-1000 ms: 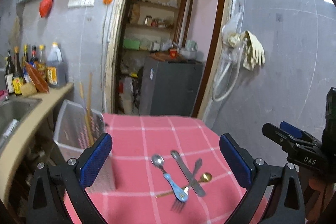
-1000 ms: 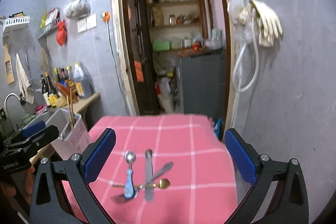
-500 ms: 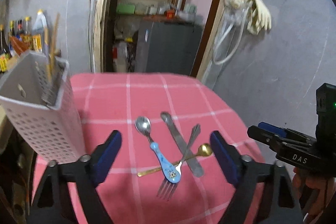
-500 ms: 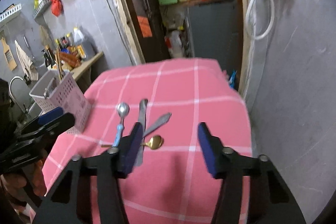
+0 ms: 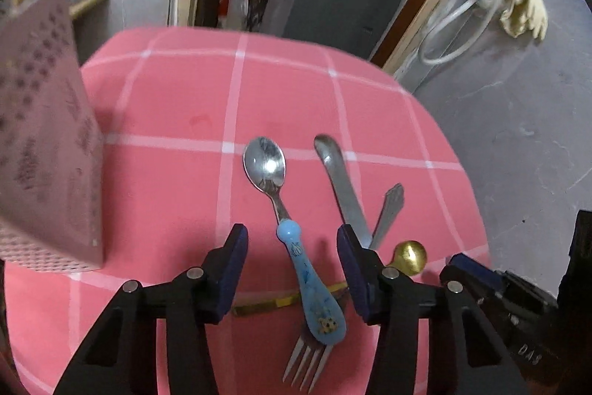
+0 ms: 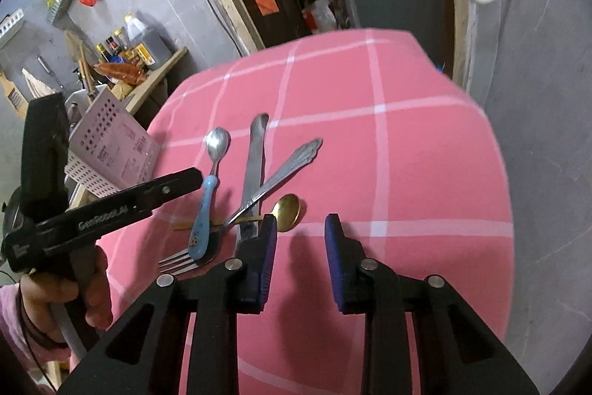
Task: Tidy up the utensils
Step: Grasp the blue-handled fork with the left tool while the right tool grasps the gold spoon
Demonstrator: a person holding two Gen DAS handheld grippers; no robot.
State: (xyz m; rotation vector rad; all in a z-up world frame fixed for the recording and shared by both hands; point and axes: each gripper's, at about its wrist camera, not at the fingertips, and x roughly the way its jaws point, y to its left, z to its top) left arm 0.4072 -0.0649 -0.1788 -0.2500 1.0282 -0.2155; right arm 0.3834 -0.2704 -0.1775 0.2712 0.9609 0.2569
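A small heap of cutlery lies on a pink checked tablecloth [image 5: 177, 195]. A spoon with a blue handle [image 5: 285, 221] lies on top, its steel bowl pointing away from the person. Beside it to the right lies a table knife [image 5: 342, 187]. A fork [image 6: 275, 178] slants across the knife, its tines poking out near the person under the blue handle. A gold spoon [image 6: 286, 208] runs crosswise beneath the others, its round bowl showing at the right.

The left gripper [image 5: 292, 265] hovers low over the heap. Its jaws are spread, one on each side of the blue handle, and not touching it as far as the views show. The right gripper [image 6: 300, 254] is also spread and holds nothing. It hangs over bare cloth, its left finger just beside the gold spoon's bowl.

A perforated plastic holder [image 5: 44, 150] stands at the left edge of the table, well apart from the heap.

The step in hand appears to be the first pick: taking the blue-handled spoon. The next move likely calls for lowering the left jaws around the handle and closing on it alone. Lifting straight up should help avoid dragging the fork and gold spoon underneath. The spoon would then go to the holder.
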